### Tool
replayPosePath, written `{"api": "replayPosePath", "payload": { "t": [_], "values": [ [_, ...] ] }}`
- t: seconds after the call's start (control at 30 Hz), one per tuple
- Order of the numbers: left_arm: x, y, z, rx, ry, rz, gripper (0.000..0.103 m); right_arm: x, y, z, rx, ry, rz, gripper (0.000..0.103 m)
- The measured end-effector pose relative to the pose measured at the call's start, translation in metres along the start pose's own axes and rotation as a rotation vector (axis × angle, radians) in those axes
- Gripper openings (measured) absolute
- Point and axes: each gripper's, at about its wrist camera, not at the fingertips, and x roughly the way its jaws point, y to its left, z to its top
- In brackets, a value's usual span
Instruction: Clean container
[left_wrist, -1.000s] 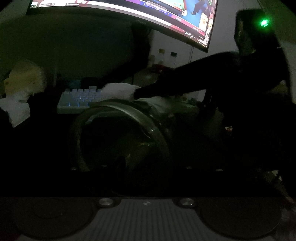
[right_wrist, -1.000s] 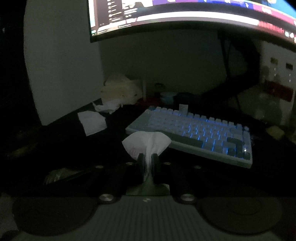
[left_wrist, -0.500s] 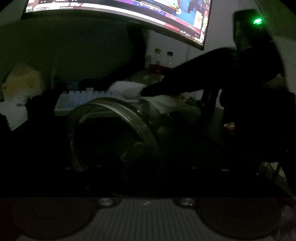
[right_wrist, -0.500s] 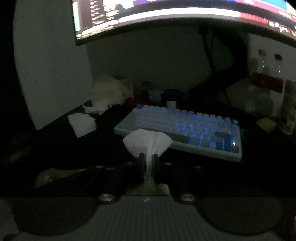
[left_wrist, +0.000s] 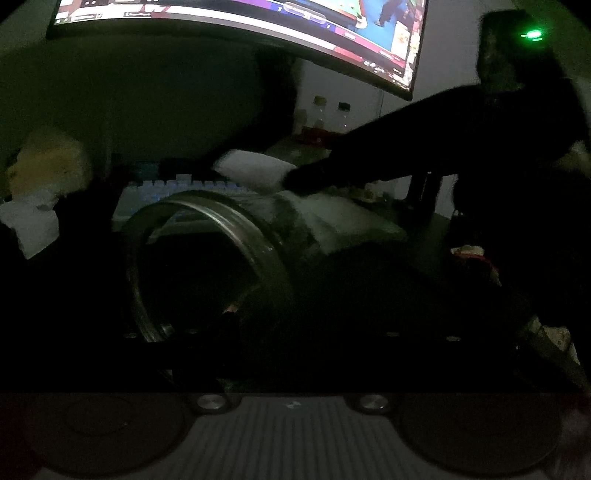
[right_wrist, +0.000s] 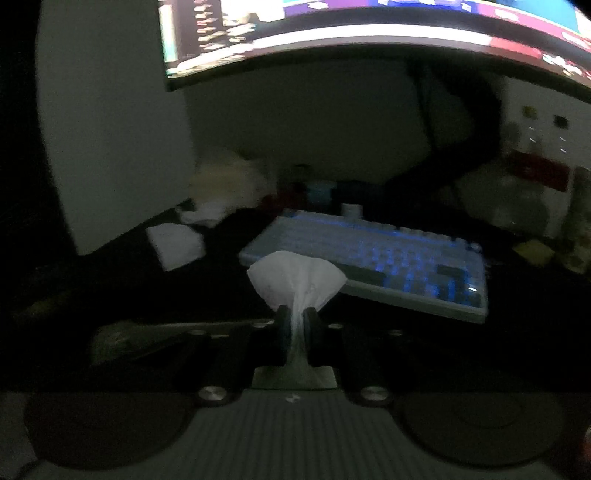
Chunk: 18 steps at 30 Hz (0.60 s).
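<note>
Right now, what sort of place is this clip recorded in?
Most likely a dim computer desk in a home or office. A wide curved monitor is lit overhead, a backlit keyboard glows blue on the dark desk, and small bottles stand against the wall.

Keyboard (right_wrist: 369, 266) ahead blocks desk, open dark surface left, low monitor (right_wrist: 369, 33) overhead

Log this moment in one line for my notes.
right tongs: shut on tissue | left tongs: jar in front, grip unclear
</note>
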Motion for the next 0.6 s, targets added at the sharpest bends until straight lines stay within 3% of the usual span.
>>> {"api": "replayPosePath", "payload": {
  "t": [0.03,0.1,0.17,0.23,0.33,0.37,0.47,0.5,0.6],
  "values": [
    [0.003,-0.001,0.002,0.0,-0.004,0.002,0.058,-0.003,0.007,0.0,-0.014,-0.001,0.057,0.012],
    [0.007,-0.001,0.006,0.018,-0.014,0.032,0.028,-0.006,0.016,-0.001,-0.038,-0.002,0.148,0.011],
    [0.016,0.002,0.013,0.031,-0.035,0.053,0.018,-0.007,0.021,-0.002,-0.056,-0.004,0.2,0.011],
    [0.028,0.008,0.023,-0.02,-0.068,0.034,0.014,-0.005,0.013,-0.002,-0.037,-0.008,0.16,0.011],
    [0.032,0.022,0.034,-0.084,-0.119,-0.057,0.008,-0.001,-0.008,0.001,-0.003,0.015,-0.03,0.009],
    [0.026,0.025,0.037,-0.093,-0.119,-0.09,0.006,-0.003,-0.014,0.001,0.01,0.011,-0.054,0.009],
    [0.01,0.033,0.038,-0.192,-0.124,-0.242,0.004,-0.02,-0.031,0.002,0.079,-0.007,0.022,0.009],
    [-0.01,0.029,0.025,-0.222,-0.126,-0.283,0.005,-0.026,-0.031,0.003,0.084,-0.015,0.05,0.009],
    [-0.034,0.024,0.01,-0.274,-0.111,-0.327,0.005,-0.04,-0.021,0.003,0.058,-0.03,0.098,0.009]
  ]
}}
